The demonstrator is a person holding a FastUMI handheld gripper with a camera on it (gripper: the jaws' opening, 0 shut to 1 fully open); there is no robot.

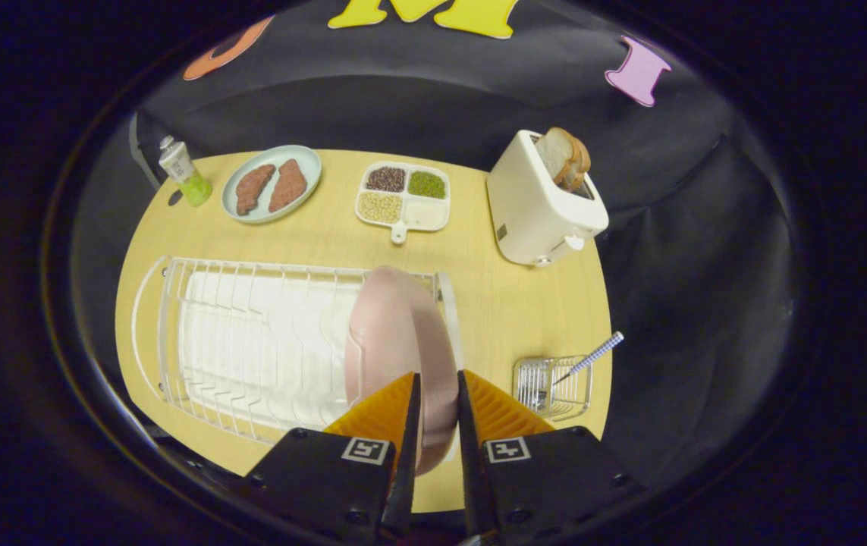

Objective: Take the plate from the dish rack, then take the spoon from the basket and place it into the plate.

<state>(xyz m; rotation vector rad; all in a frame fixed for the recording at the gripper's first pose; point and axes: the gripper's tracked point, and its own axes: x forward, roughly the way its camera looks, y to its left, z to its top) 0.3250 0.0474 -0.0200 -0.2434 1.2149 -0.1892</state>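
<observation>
the gripper [438,387] has its two fingers drawn close on either side of the rim of the pink plate [395,341], clamped on it. the plate stands upright on its edge at the right end of the white wire dish rack [251,341], right against the rack's end loop. the rack lies lengthwise on the pale wooden table [494,303], with a white tray under its wires.

taking the rack as the landmark: just to its right, a little apart from it, sits a small wire basket [552,387], and the spoon [588,358] leans out of it with its checked handle pointing up and away from the rack. beyond the rack, toward the booth wall, are a pale green dish with two reddish-brown pieces of meat [272,184] and a white divided dish [404,199] holding beans and grains in its sections. beyond the rack's left end stands a small green bottle [186,173]. beyond its right end stands a white toaster [541,205] with slices of bread [563,158] sticking up from the slot.
</observation>
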